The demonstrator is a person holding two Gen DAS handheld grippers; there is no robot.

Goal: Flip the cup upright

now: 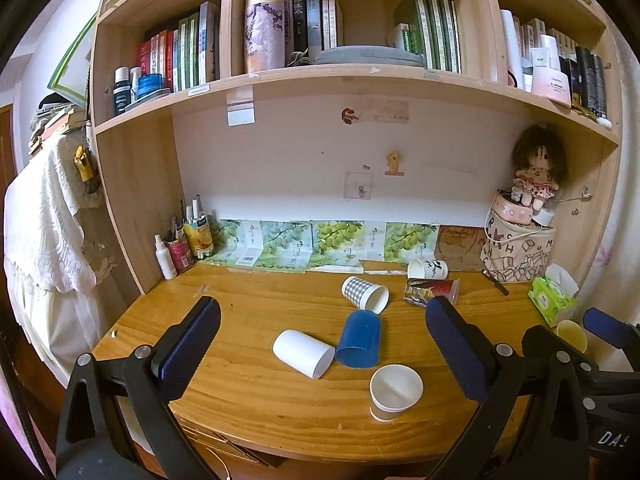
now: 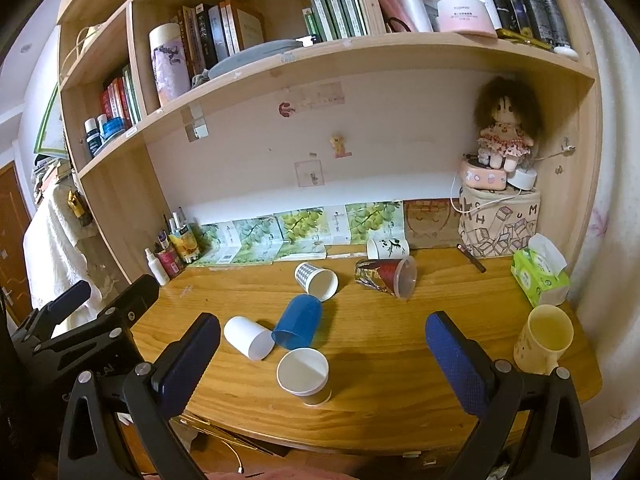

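Note:
Several cups lie on their sides on the wooden desk [image 1: 248, 312]: a white cup [image 1: 303, 353] [image 2: 248, 337], a blue cup [image 1: 359, 339] [image 2: 298, 322], a checked cup [image 1: 365, 293] [image 2: 316, 281], a red patterned cup [image 1: 432, 291] [image 2: 386, 276] and a white printed cup [image 1: 427, 269] [image 2: 387, 248]. A brown paper cup [image 1: 395, 392] [image 2: 304, 376] stands upright near the front edge. A yellow cup [image 2: 544, 338] stands upright at the right. My left gripper [image 1: 323, 344] is open and empty above the front edge. My right gripper [image 2: 323, 344] is open and empty, right of the left one.
A green tissue box [image 2: 540, 272] and a patterned bag [image 2: 500, 224] with a doll [image 2: 504, 132] stand at the back right. Bottles and pens [image 2: 172, 252] stand at the back left. Shelves of books hang above the desk. A pen [image 2: 472, 258] lies by the bag.

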